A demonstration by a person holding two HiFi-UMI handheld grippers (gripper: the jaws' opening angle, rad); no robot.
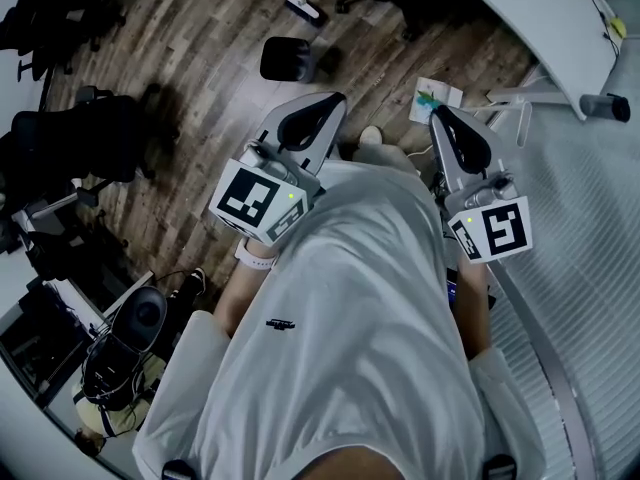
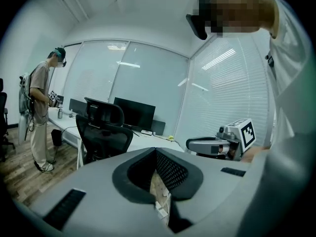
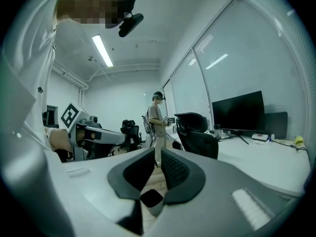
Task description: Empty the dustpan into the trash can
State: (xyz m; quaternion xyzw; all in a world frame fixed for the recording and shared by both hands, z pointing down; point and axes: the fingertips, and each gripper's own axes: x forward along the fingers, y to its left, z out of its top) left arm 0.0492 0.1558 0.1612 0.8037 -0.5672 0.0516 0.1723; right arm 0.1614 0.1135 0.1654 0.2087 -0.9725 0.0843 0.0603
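The operator stands on the wood floor (image 1: 180,58) with both tools raised at chest height, pointing almost level and slightly downward. The left tongs (image 1: 325,108) are closed pad to pad with nothing between them. The right tongs (image 1: 447,123) show only a narrow slit and are likewise empty, so no dustpan is in either grip. A dark open container, taken to be the trash can (image 1: 289,58), sits on the floor ahead of the left tongs and well apart from them. Beyond it, farther from both tongs, is a long-handled tool (image 1: 301,4); whether this is the dustpan cannot be told. A sheet of paper (image 1: 435,99) lies on the floor just ahead of the right tongs, and a white bench (image 1: 545,28) runs off to their right. A second person (image 2: 41,117) stands well off to the left of the left tongs' line, past an office chair (image 2: 101,130). Assessment: emptying has not started, since the pan has yet to be grasped. Hazards noted: tongs brought in closed would knock a handle over instead of taking it. A slim handle pinched off-centre could swivel and spill the contents short of the can. A light can may tip if nudged by the pan's lip. The loose paper lies underfoot on the approach.
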